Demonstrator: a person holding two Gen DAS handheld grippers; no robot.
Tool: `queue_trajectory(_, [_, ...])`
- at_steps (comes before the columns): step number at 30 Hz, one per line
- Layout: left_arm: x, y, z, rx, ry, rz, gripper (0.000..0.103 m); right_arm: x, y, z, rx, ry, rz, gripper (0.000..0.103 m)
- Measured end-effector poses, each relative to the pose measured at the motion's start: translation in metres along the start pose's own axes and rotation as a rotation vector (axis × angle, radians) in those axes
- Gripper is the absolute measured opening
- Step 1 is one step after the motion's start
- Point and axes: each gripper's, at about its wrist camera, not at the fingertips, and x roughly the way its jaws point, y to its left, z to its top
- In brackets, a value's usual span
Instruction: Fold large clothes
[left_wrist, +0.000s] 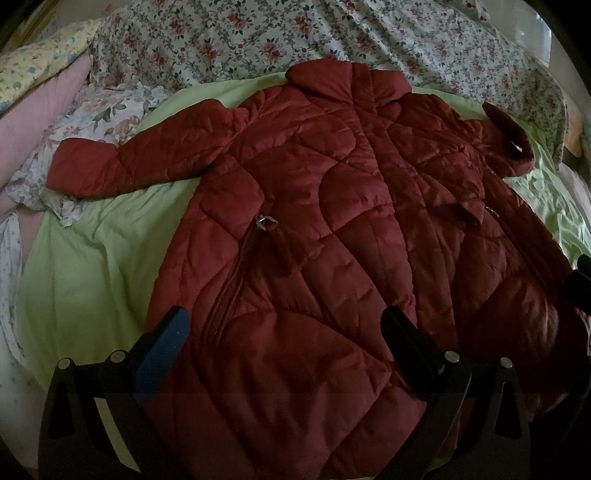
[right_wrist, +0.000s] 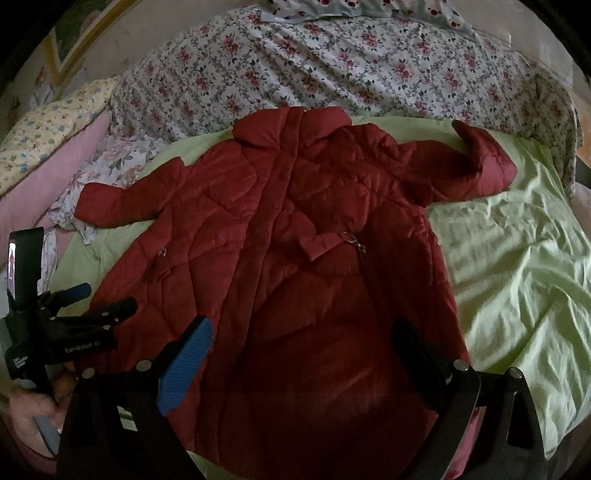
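A dark red quilted jacket (left_wrist: 314, 221) lies flat, front up, on a light green sheet (left_wrist: 92, 258), collar at the far end and both sleeves spread out to the sides. It also shows in the right wrist view (right_wrist: 295, 266). My left gripper (left_wrist: 284, 332) is open and empty, hovering over the jacket's lower left part. My right gripper (right_wrist: 303, 339) is open and empty over the jacket's lower hem area. The left gripper (right_wrist: 96, 302) appears in the right wrist view at the left edge, open, beside the jacket's left side.
A floral quilt (right_wrist: 351, 66) is bunched along the far side of the bed. Pink and yellow pillows (right_wrist: 44, 155) lie at the far left. A small floral cloth (left_wrist: 99, 114) sits under the left sleeve. Rumpled green sheet (right_wrist: 517, 258) spreads to the right.
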Motion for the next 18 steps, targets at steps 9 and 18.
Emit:
queue_trajectory(9, [0.015, 0.006, 0.014, -0.022, 0.094, -0.027, 0.103, 0.005, -0.013, 0.015, 0.029, -0.007, -0.009, 0.098])
queue_trajectory(18, [0.020, 0.008, 0.032, -0.025, 0.078, -0.026, 0.103, 0.006, -0.053, 0.038, 0.093, -0.025, -0.043, 0.098])
